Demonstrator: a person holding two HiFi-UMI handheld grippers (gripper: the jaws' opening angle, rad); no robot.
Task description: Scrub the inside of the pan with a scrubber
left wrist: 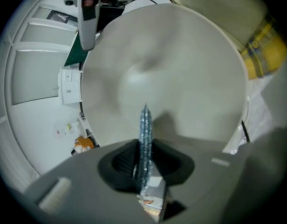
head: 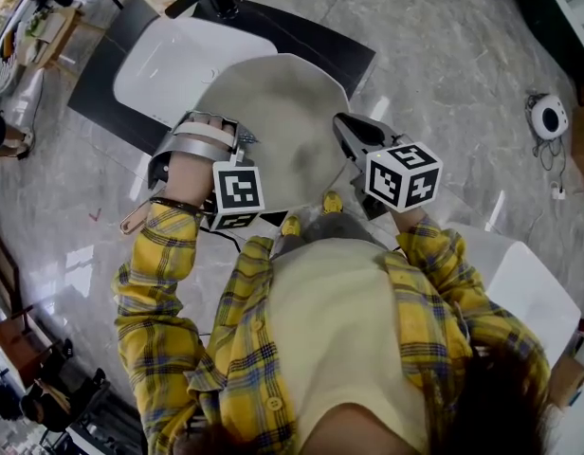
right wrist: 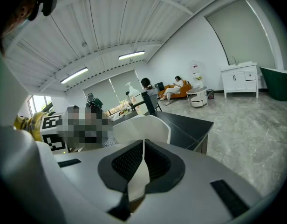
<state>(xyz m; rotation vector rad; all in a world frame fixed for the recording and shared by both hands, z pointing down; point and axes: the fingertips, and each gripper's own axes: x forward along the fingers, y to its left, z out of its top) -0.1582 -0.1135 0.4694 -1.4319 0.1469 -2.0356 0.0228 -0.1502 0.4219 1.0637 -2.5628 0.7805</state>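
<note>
Pan [head: 282,112] rim in right gripper [right wrist: 143,148], scrubber [left wrist: 144,120] in left gripper [left wrist: 144,150]

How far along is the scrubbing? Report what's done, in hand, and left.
Done: the right gripper clamps the pan by its rim, and the left gripper is shut on the scrubber. In hand: scrubber at the pan's inside. Left: likely most scrubbing; a greyish patch shows inside.

Both forearms reach forward, elbows bent, sleeves yellow plaid. Left gripper [head: 240,140]: jaws closed on the thin scrubber [left wrist: 144,125], hand [head: 190,173] strapped in behind. Right gripper [head: 343,124]: jaws closed on the pan [right wrist: 141,175] edge, angled inward toward the left.
</note>
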